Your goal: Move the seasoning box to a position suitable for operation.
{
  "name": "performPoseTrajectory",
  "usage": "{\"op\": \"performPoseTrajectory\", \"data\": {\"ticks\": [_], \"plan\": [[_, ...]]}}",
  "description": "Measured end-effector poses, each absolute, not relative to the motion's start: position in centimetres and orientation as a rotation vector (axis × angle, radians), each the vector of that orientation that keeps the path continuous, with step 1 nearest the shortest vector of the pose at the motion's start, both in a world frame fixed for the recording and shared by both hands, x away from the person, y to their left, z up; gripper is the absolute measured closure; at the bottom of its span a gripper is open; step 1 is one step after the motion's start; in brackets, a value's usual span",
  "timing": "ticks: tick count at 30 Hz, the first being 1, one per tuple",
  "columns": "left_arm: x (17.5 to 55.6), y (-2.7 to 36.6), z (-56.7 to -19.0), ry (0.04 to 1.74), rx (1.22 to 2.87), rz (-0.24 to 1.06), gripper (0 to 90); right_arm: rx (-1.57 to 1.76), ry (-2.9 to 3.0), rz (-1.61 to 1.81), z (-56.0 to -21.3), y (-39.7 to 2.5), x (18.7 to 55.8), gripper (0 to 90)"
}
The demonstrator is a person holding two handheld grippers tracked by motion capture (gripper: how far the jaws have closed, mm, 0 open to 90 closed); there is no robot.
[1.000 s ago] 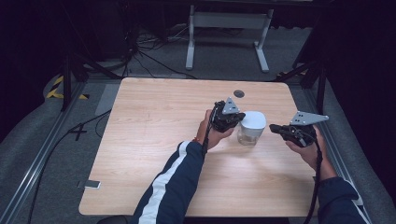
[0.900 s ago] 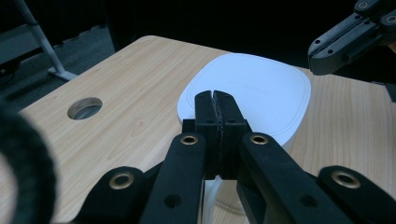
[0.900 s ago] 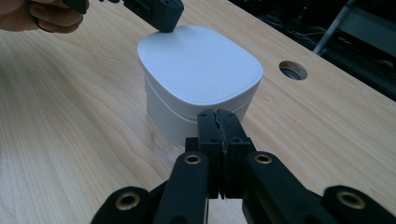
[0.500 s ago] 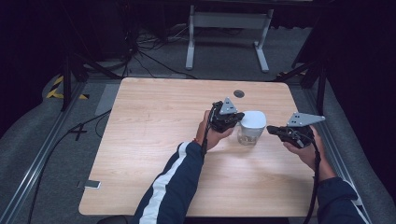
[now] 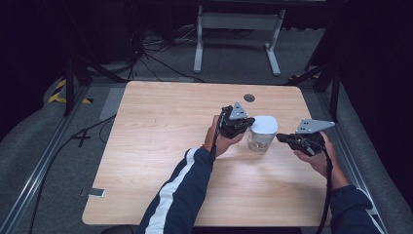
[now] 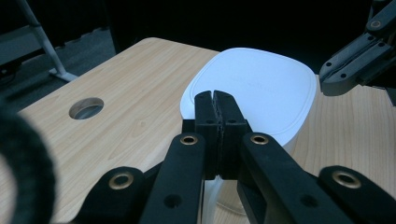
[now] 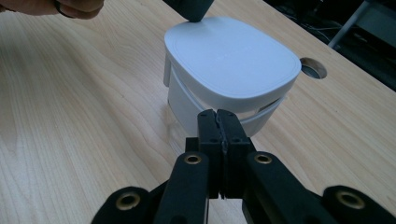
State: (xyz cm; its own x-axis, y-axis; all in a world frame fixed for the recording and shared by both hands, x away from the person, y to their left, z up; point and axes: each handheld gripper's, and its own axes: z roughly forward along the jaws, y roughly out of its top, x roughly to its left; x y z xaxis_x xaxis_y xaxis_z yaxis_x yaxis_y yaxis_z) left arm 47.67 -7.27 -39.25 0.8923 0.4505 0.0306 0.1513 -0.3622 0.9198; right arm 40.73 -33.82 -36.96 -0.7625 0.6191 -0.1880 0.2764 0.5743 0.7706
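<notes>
We are holding a claw in each hand over the wooden table, forearms coming in from the near edge, the left sleeve dark with a white stripe. Ahead of our hands, a clear container with a white lid is standing upright on the table, right of centre, between the two claws. The left claw is sitting at the lid's left edge; in the left gripper view its jaws are pressing together with nothing between them, their tips over the lid's near rim, though we cannot tell whether they are touching it. The right claw is hovering just beside the container on its right, jaws likewise pressed together and empty, pointing at the container's side. Beyond the container, a round cable hole is lying near the table's far edge. Farther off, a white metal stand is resting on the grey floor.
</notes>
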Motion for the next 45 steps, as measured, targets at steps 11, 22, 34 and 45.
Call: {"op": "performPoseTrajectory", "data": {"ticks": [11,22,34,45], "plan": [[47.7,-7.3,-39.2,0.443,1.947,0.333,89.6,0.763,2.335,1.044,-37.3,-33.8,41.2,89.5],[47.8,-7.5,-39.1,0.447,1.956,0.338,89.1,0.770,2.333,1.024,-37.1,-33.6,41.4,89.6],[47.9,-7.3,-39.1,0.449,1.960,0.339,88.4,0.789,2.307,1.024,-37.1,-33.4,41.9,89.6],[47.1,-5.6,-39.3,0.432,2.025,0.374,84.3,0.733,2.280,1.065,-36.0,-32.2,41.9,89.6]]}}
